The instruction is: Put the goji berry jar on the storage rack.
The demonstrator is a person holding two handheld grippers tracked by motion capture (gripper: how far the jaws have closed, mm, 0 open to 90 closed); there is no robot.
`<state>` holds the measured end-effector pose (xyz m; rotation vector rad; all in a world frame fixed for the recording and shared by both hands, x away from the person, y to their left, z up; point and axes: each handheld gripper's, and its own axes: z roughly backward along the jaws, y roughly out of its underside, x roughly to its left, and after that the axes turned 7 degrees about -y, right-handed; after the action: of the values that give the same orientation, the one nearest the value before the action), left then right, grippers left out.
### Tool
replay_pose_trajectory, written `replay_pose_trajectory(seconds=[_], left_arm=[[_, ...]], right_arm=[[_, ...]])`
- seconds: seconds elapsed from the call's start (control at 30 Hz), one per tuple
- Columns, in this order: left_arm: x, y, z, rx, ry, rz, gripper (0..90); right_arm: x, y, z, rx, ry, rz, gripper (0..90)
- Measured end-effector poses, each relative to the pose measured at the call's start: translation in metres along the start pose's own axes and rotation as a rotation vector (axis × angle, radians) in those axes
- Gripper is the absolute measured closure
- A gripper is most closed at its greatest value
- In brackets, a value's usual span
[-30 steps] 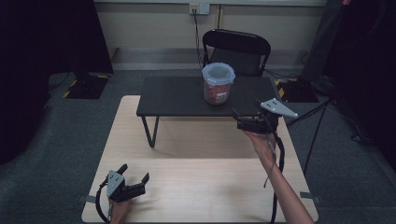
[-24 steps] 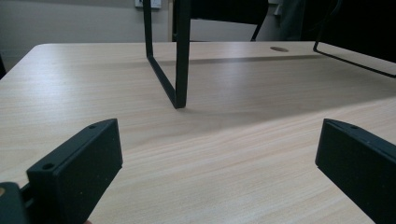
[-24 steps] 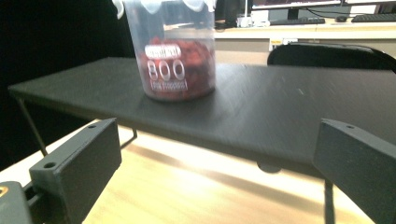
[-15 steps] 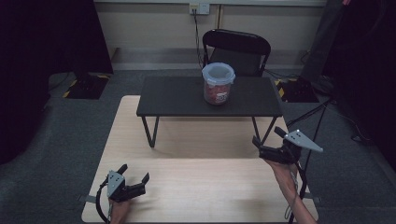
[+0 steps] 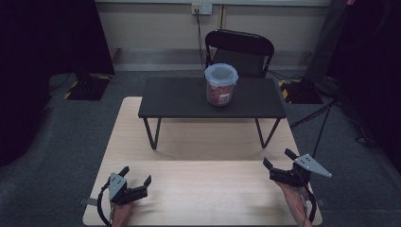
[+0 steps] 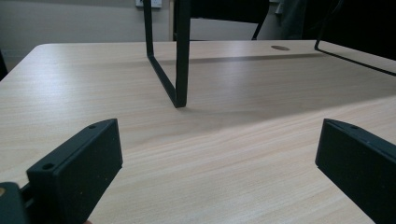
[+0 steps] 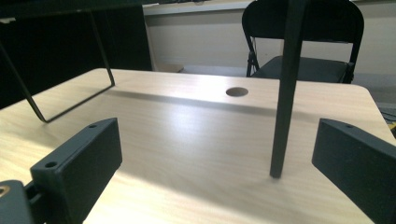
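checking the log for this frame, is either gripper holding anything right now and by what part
Nothing is held. The left gripper and right gripper are both open over the wooden table, their fingers wide apart. The lidded jar stands untouched on the black riser.

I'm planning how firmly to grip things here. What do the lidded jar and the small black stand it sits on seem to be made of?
The jar looks like clear plastic: reddish contents show through its wall, and its pale lid looks translucent. The stand has a matte black top, possibly painted board or metal, on thin bent legs that look like black-coated metal. Both tools, left and right, rest open near the wooden table's front edge.
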<state>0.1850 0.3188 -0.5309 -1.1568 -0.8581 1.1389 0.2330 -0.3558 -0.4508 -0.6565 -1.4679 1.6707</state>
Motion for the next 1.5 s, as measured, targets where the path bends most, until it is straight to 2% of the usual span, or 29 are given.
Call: replay_pose_trajectory(seconds=[0.53, 1.0, 1.5], left_arm=[[-0.001, 0.000, 0.000, 0.001, -0.001, -0.006, 0.0], [-0.001, 0.000, 0.000, 0.002, -0.003, -0.008, 0.0], [-0.002, 0.000, 0.000, 0.003, -0.004, -0.010, 0.0]], right_arm=[[-0.001, 0.035, 0.002, 0.046, 0.005, -0.021, 0.4], [-0.003, 0.048, 0.002, 0.053, 0.009, -0.041, 0.4], [-0.003, 0.049, 0.001, 0.054, 0.006, -0.046, 0.4]])
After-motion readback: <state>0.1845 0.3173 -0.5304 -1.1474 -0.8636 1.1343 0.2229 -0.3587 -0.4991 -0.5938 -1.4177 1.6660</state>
